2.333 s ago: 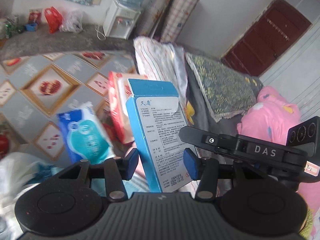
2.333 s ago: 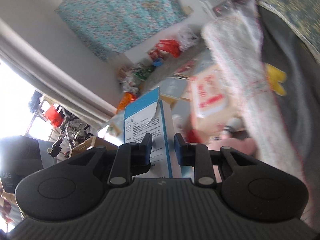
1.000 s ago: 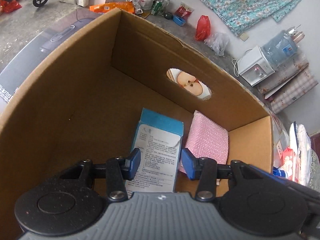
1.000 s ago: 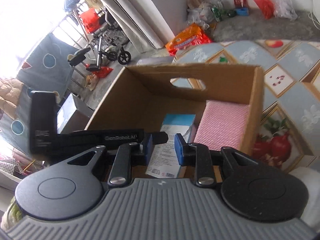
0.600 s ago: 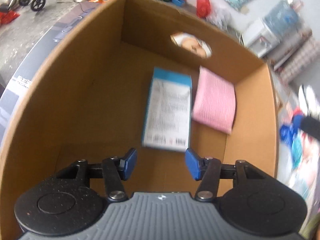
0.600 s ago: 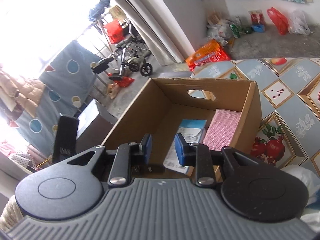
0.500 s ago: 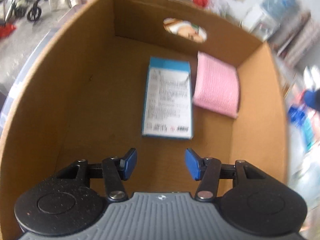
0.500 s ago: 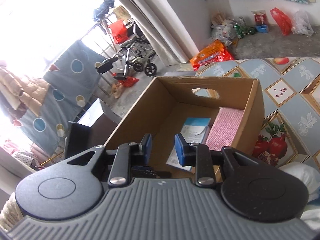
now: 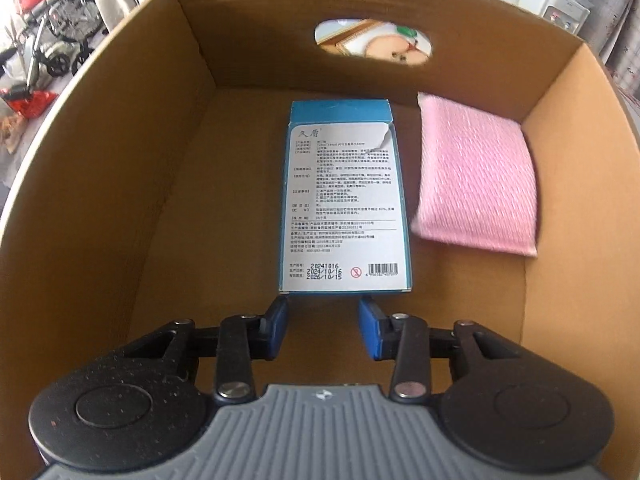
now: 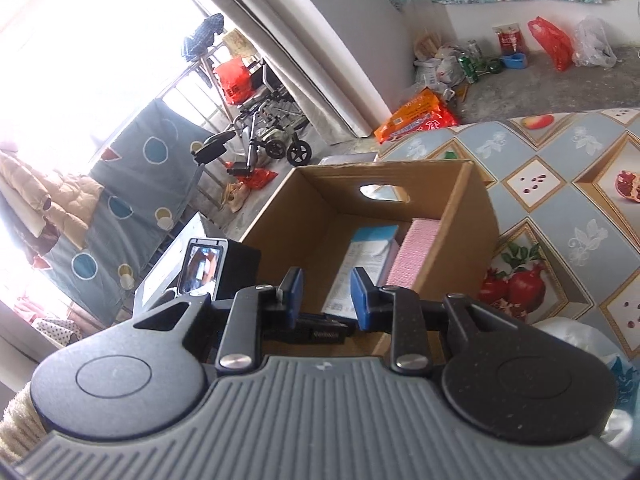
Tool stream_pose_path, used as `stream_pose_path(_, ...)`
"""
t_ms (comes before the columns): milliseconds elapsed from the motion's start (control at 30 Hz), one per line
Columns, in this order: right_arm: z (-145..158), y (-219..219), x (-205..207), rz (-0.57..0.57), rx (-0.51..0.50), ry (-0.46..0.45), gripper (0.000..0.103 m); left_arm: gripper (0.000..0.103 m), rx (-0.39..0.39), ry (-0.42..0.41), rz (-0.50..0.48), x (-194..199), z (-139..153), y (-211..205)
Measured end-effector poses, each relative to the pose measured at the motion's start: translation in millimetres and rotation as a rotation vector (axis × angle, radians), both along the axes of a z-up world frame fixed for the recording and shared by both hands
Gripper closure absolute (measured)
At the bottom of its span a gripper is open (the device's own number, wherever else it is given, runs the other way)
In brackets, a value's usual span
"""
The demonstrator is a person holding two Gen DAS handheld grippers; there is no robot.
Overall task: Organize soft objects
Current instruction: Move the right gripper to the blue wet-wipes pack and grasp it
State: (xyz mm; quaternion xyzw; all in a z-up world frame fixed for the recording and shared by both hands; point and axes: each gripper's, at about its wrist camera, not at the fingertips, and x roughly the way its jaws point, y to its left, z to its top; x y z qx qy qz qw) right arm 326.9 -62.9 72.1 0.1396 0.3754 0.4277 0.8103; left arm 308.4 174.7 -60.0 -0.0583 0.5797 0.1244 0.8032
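- Blue box [image 9: 346,196] lies flat on the cardboard box [image 9: 120,184] floor, pink cloth [image 9: 476,176] at its 3 o'clock, packed neatly side by side.
- Left tool [image 9: 323,322], at the box's 6 o'clock, is empty, jaws closing.
- Right tool [image 10: 325,294] released, grasping nothing.

A folded wheelchair [image 10: 264,136] stands by the bright window, near a blue quilt with circles [image 10: 132,208]. An orange snack bag [image 10: 416,118] lies on the concrete floor [image 10: 560,84]; a red plastic bag [image 10: 550,42] sits farther back. A water dispenser [image 9: 554,8] stands against the wall.
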Motion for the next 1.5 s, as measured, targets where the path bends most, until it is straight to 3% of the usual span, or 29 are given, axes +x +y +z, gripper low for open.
stream_pose_path(333, -9, 4, 5, -0.002, -0.012, 0.013, 0.076, 0.061, 0.043, -0.065, -0.106, -7, 11, -15)
stream_pose_path(400, -8, 5, 4, -0.004, -0.016, 0.01, 0.076, 0.055, 0.041, -0.066, -0.11, -8, 17, -18)
stream_pose_path(600, -4, 3, 0, -0.012, -0.012, -0.003, 0.075, 0.047, -0.01, -0.136, -0.046, -14, 50, 0)
stream_pose_path(700, -5, 0, -1, -0.005, 0.001, -0.003, 0.074, 0.038, -0.025, -0.191, 0.044, -8, 62, 15)
stream_pose_path(833, -10, -4, 2, 0.006, 0.015, 0.003, 0.073, 0.034, -0.169, -0.194, 0.178, 12, 55, 36)
stream_pose_path(933, -14, -9, 8, 0.006, 0.028, 0.012, 0.073, 0.031, -0.221, -0.179, 0.235, 27, 45, 43)
stream_pose_path(1200, -25, -21, 22, -0.008, 0.038, 0.028, 0.072, 0.028, -0.23, -0.168, 0.284, 55, 20, 50)
stream_pose_path(1500, -35, -19, 26, -0.003, 0.037, 0.046, 0.071, 0.028, -0.239, -0.163, 0.206, 64, 15, 34)
